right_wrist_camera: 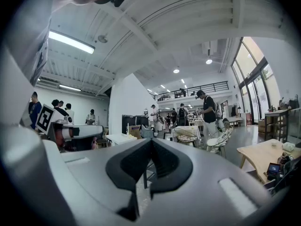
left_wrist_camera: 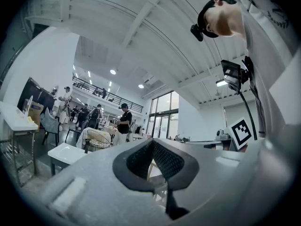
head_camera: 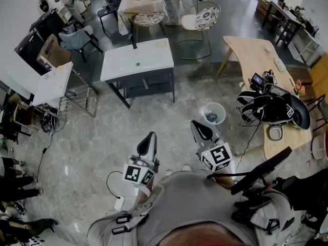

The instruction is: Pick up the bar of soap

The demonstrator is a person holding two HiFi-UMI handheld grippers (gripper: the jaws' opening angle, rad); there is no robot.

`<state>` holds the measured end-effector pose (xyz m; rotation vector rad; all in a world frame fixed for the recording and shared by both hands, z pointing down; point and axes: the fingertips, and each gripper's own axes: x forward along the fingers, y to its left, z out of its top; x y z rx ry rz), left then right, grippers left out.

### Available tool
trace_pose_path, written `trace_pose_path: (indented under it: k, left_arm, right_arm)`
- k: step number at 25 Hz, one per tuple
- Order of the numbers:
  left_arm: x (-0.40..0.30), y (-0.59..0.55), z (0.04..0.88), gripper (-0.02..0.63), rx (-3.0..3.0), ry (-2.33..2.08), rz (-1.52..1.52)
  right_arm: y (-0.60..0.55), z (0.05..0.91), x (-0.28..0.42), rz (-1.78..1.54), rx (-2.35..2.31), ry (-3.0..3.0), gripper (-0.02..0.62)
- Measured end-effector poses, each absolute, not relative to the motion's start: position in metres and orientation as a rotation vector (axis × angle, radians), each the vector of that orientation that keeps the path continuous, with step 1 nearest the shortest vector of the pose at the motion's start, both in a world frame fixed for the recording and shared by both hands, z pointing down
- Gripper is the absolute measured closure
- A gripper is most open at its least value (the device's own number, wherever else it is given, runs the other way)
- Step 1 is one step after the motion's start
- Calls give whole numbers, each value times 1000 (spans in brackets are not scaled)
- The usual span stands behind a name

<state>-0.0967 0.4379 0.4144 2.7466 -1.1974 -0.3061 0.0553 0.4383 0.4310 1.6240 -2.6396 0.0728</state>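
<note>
Grey shirt (head_camera: 195,199) and chest straps are filling the bottom of the head view, closest to the lens. Just beyond, I'm holding both grippers out above the grey stone floor (head_camera: 92,137). They're sitting side by side and apart, each roughly level and aiming across the room.

Left gripper (head_camera: 151,136): jaws are pressing together at the tips, pads (left_wrist_camera: 136,163) meeting, nothing pinched. Right gripper (head_camera: 197,124): same, jaws are resting pressed together and empty, pads (right_wrist_camera: 167,164) touching at the tip. Marker cubes (head_camera: 138,174) are sitting at the rear of each gripper, near my chest.

White bench (head_camera: 128,68) is standing well ahead of both grippers, across open floor. Pale cream patch (head_camera: 162,44) is lying on its far right corner. It might be the bar of soap, but it's too small to tell.

White bucket (head_camera: 212,113) is sitting on the floor just ahead of the right gripper. Wooden bench (head_camera: 246,50) is standing off to the right, carrying black-and-white headgear (head_camera: 271,109) and cables. People are standing around in the background of both gripper views.
</note>
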Motion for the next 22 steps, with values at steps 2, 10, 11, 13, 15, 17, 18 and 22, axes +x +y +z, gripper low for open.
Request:
trace_pose_path:
  k: [2, 10, 11, 13, 15, 17, 18, 22]
  left_arm:
    - [-98, 441, 415, 609, 2747, -1188, -310]
    - [-76, 453, 411, 609, 2752, -1144, -351]
    - [-71, 454, 411, 609, 2753, -1149, -350]
    - [-64, 455, 412, 609, 2756, -1163, -347]
    - [-59, 456, 414, 609, 2755, -1181, -346]
    - [-54, 458, 416, 609, 2749, -1204, -343]
    - [-51, 459, 417, 609, 2744, -1216, -339]
    - [-45, 463, 419, 609, 2730, -1254, -310]
  right_arm:
    - [443, 431, 54, 74, 1629, -2639, 594]
    - [456, 429, 71, 81, 1640, -2648, 594]
    - [457, 430, 75, 84, 1640, -2650, 594]
    - [458, 431, 82, 82, 1638, -2658, 594]
    - [458, 433, 89, 77, 1628, -2665, 594]
    - [456, 437, 97, 76, 1625, -2670, 594]
    - [454, 439, 101, 83, 1633, -2677, 594]
    - [448, 440, 116, 184, 1663, -2759, 594]
